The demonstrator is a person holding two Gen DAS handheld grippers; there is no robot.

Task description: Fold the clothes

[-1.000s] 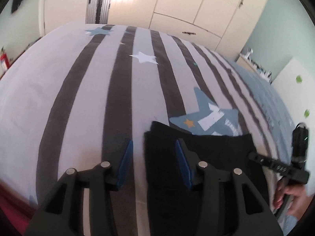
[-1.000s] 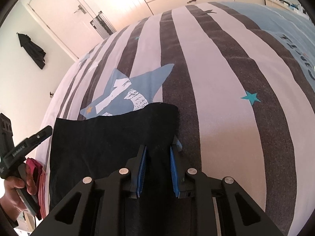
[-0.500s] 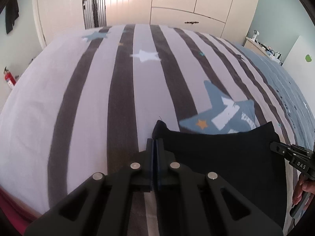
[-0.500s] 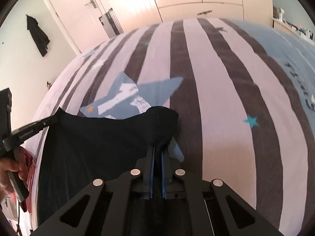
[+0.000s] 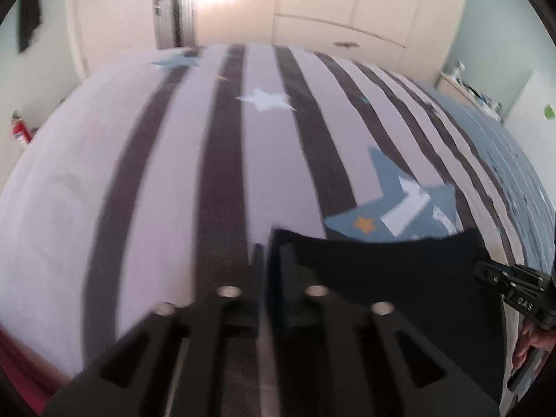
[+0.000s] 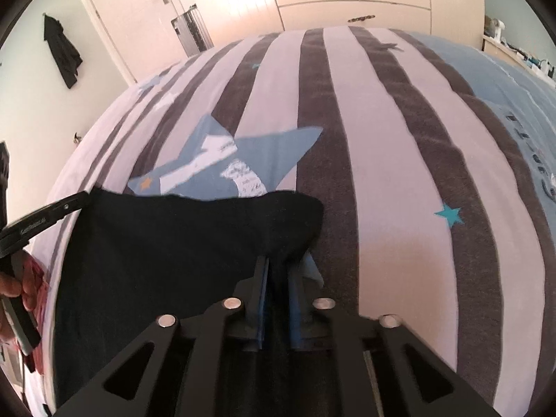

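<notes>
- Dark garment (image 6: 166, 253) spread flat on the near part of the striped bed cover (image 5: 146, 187), far edge lying across the big blue star print (image 6: 222, 170).
- Left tool (image 5: 269, 264) at the garment's left far corner, jaws opening; a narrow gap between them, corner cloth inside it, view blurred, grip loosened.
- Right tool (image 6: 276, 278) at the garment's right far corner, jaws opening; dark fabric bunched between the blue pads (image 6: 263, 288), which stand slightly apart from it.
- Right far corner raised in a small hump just ahead of that tool, rest of the cloth lying flat.
- In each wrist view, the other tool visible at the picture's edge, with part of the hand (image 5: 531, 344) gripping its handle.
- Cupboards (image 5: 351, 3) and a door (image 6: 135, 7) beyond the bed; dark clothing (image 6: 62, 50) hanging on the wall.
</notes>
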